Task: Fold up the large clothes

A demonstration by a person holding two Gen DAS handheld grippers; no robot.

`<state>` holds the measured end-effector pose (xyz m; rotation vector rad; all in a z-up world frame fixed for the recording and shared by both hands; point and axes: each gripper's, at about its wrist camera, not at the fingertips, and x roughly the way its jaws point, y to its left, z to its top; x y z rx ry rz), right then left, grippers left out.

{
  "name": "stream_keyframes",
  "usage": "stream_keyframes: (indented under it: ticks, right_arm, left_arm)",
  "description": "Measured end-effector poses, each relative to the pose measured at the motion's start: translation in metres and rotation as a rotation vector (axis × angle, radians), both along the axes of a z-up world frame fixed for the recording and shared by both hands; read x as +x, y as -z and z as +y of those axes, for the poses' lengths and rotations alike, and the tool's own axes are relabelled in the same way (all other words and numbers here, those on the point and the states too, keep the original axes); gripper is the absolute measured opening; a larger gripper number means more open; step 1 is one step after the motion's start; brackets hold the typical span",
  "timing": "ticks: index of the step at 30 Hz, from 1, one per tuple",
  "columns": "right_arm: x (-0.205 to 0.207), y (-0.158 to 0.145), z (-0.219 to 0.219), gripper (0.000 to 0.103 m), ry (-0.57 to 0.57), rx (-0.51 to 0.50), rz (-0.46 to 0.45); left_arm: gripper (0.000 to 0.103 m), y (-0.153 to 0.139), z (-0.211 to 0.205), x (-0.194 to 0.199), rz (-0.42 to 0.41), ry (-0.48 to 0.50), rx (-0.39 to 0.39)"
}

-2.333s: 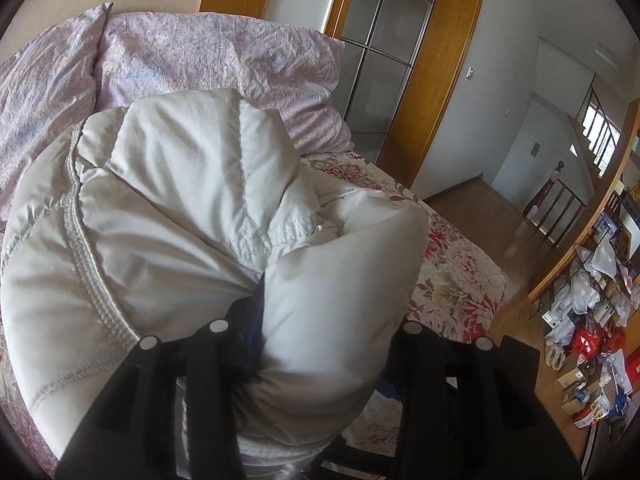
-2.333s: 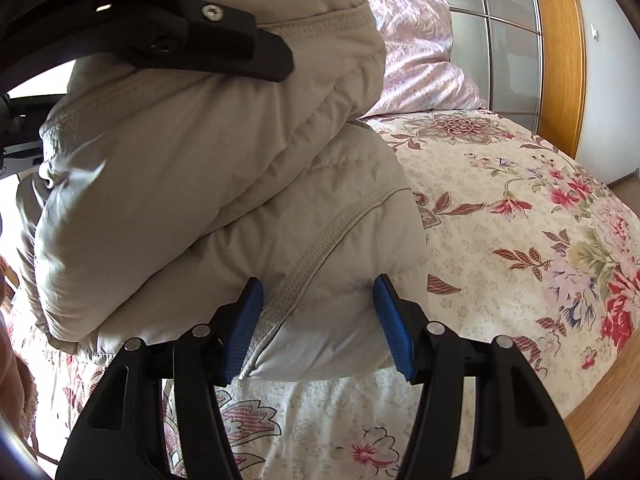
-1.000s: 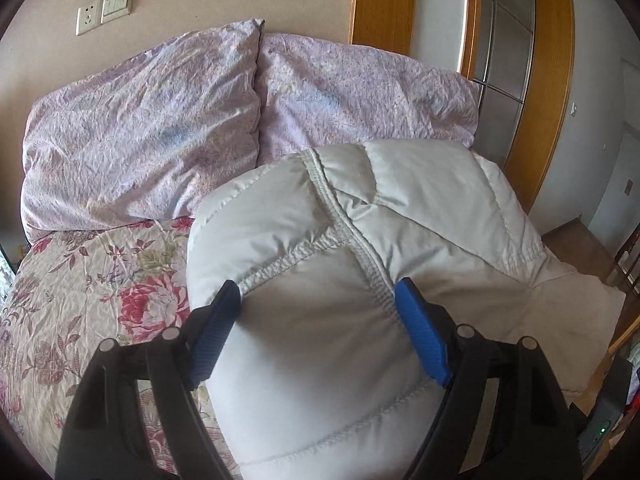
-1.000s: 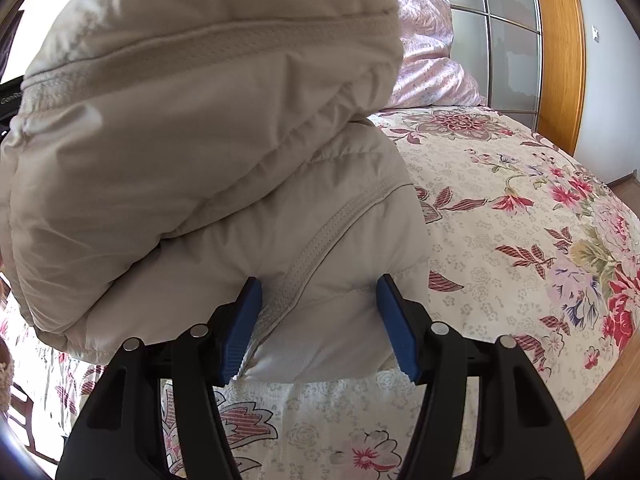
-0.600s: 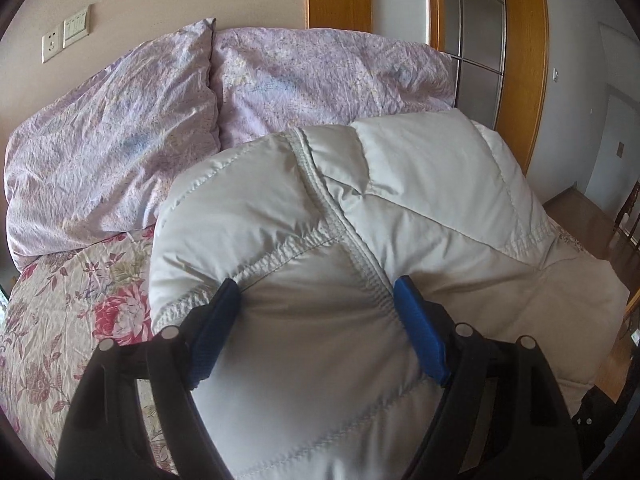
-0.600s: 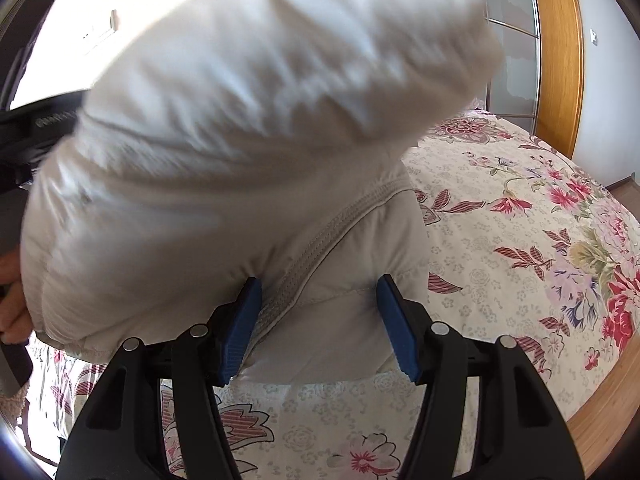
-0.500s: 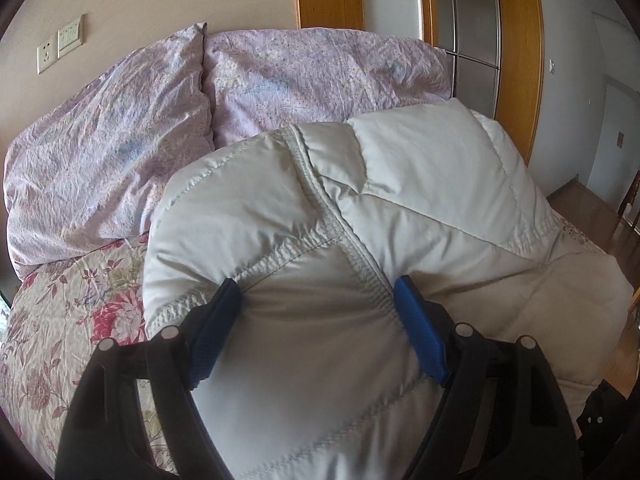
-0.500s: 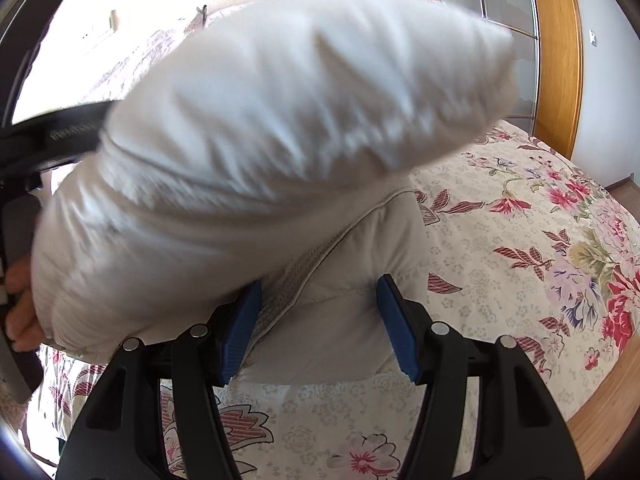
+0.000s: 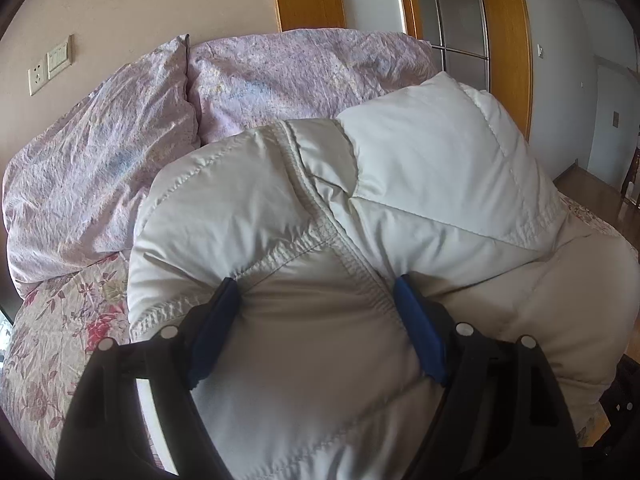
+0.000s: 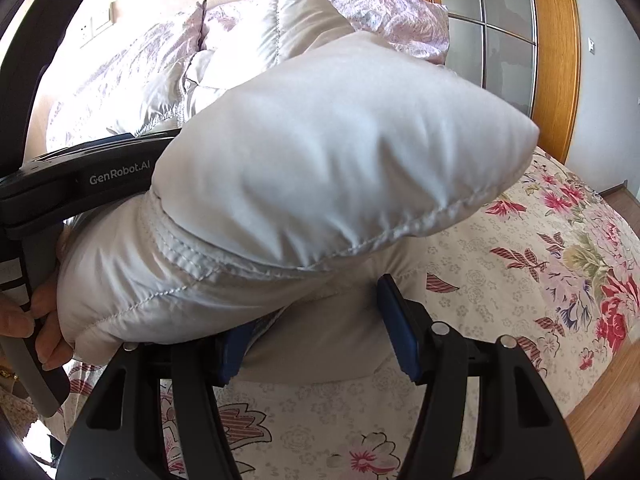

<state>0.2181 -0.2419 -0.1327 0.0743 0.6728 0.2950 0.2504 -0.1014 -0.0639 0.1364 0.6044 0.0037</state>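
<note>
Puffy white down jacket (image 9: 360, 208) heaped on the floral bed (image 10: 540, 264), near the lilac pillows (image 9: 120, 152) at the far side. Left gripper (image 9: 316, 316) with jaws apart, blue pads (image 9: 420, 336) pressed against the jacket's bulging seam on either side. Right gripper (image 10: 316, 324) low at the near edge, jaws apart around the lower fold, with the jacket's upper fold (image 10: 328, 168) hanging above. Left hand (image 10: 24, 320) visible at far left.

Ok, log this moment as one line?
stage: folding puffer jacket on bed | left hand-held gripper: straddling jacket seam | right hand-held gripper: jaws apart around lower layer
</note>
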Motion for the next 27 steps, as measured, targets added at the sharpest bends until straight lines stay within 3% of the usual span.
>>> stream_keyframes:
  ticks: [9, 15, 20, 25, 27]
  right_arm:
    - [-0.015, -0.008, -0.019, 0.062, -0.01, 0.016, -0.005]
    - [-0.036, -0.053, -0.063, 0.062, 0.15, 0.025, -0.162]
    - [-0.033, -0.105, -0.034, 0.062, 0.046, -0.007, -0.314]
    - [0.02, -0.125, -0.002, 0.061, -0.094, 0.032, -0.242]
    - [0.045, -0.124, 0.003, 0.05, -0.103, 0.063, -0.191]
  left_arm:
    - [0.079, 0.0, 0.0, -0.003, -0.007, 0.002, 0.003]
    - [0.079, 0.0, 0.001, -0.003, -0.009, 0.001, -0.003]
    - [0.079, 0.0, 0.001, -0.005, -0.015, 0.003, -0.003]
    - [0.079, 0.0, 0.002, -0.006, -0.017, 0.004, -0.01]
    - [0.079, 0.001, 0.002, -0.006, -0.02, 0.005, -0.016]
